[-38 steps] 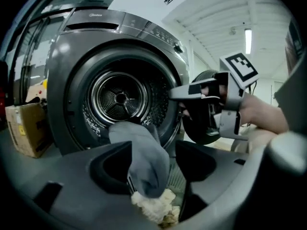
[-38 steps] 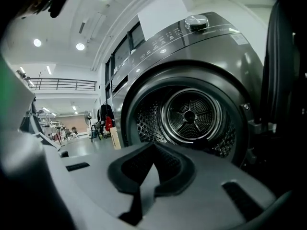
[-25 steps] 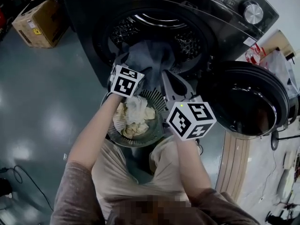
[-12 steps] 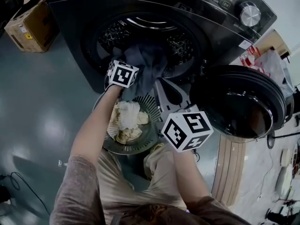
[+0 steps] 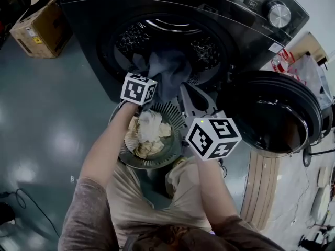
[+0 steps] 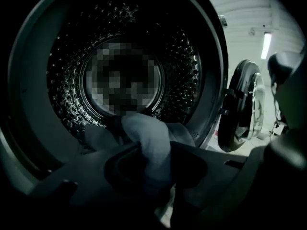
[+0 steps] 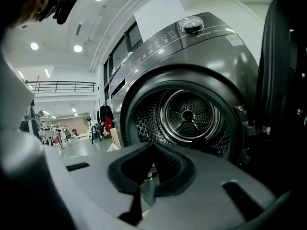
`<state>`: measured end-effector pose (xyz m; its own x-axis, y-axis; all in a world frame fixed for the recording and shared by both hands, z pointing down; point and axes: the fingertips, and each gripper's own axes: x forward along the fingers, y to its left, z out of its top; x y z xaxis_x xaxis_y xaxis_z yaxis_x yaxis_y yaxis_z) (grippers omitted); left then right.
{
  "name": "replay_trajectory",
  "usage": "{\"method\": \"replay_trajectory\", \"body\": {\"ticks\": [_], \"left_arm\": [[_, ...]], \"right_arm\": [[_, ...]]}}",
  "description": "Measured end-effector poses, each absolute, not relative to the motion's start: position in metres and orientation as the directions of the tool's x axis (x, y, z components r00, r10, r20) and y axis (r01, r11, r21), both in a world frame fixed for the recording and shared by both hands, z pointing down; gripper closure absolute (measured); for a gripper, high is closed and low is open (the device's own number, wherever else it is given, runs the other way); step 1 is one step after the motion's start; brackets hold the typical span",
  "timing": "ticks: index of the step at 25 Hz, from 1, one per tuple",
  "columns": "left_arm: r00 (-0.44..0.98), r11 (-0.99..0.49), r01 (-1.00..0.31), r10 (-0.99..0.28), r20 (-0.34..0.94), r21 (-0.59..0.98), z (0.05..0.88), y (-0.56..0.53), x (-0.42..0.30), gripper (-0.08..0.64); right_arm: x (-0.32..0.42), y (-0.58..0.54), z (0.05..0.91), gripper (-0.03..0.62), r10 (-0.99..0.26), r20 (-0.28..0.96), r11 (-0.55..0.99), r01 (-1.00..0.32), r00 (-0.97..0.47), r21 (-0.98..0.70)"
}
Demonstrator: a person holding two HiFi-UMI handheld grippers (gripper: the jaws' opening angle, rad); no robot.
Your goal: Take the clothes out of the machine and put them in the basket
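Note:
A grey-blue cloth [image 5: 168, 71] hangs out of the dark washing machine's drum mouth [image 5: 157, 33]. In the left gripper view the same cloth [image 6: 144, 128] runs from the drum down between my jaws. My left gripper [image 6: 154, 150] has just been closing and now pinches this cloth; its marker cube [image 5: 138, 88] sits at the drum's lower lip. Below it stands the round basket [image 5: 171, 112] with pale clothes [image 5: 148, 135] inside. My right gripper [image 5: 212, 135] hovers right of the basket; in its own view the right gripper [image 7: 152, 147] is shut with nothing in it, facing the drum.
The machine's round door [image 5: 275, 116] stands swung open at the right, close to my right gripper. A cardboard box [image 5: 39, 27] sits on the floor at the far left. The person's legs are right behind the basket.
My left gripper has dipped a little at the drum mouth, beside the hanging cloth. The right gripper has stayed about where it was.

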<state>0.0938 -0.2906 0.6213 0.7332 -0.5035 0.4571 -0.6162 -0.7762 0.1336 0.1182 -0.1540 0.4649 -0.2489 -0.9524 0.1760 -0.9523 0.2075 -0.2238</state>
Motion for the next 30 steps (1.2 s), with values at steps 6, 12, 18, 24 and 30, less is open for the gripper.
{"method": "replay_trajectory", "body": {"ticks": [6,12,18,24,30], "left_arm": [[0.8,-0.822,-0.544,-0.447,0.401,0.169,0.593,-0.223,0.075,0.44],[0.83,-0.853,-0.491,-0.395,0.393,0.179,0.578,-0.165,0.047,0.445],[0.852,-0.867,-0.446,-0.335,0.403,0.221,0.578,-0.111,0.025,0.448],[0.84,-0.862,-0.466,-0.36,0.406,0.2,0.579,-0.098,0.011,0.439],[0.762,-0.784,-0.612,-0.547,0.348,0.108,0.564,-0.144,-0.008,0.243]], "right_arm": [[0.119,-0.159,0.469,0.594,-0.955,0.181,0.196,-0.957,-0.237,-0.215],[0.115,-0.164,0.472,0.595,-0.954,0.186,0.195,-0.958,-0.235,-0.208],[0.115,-0.164,0.476,0.594,-0.953,0.202,0.188,-0.965,-0.224,-0.185],[0.113,-0.165,0.475,0.594,-0.957,0.195,0.176,-0.965,-0.214,-0.195],[0.11,-0.159,0.471,0.595,-0.959,0.184,0.18,-0.963,-0.217,-0.202]]}}
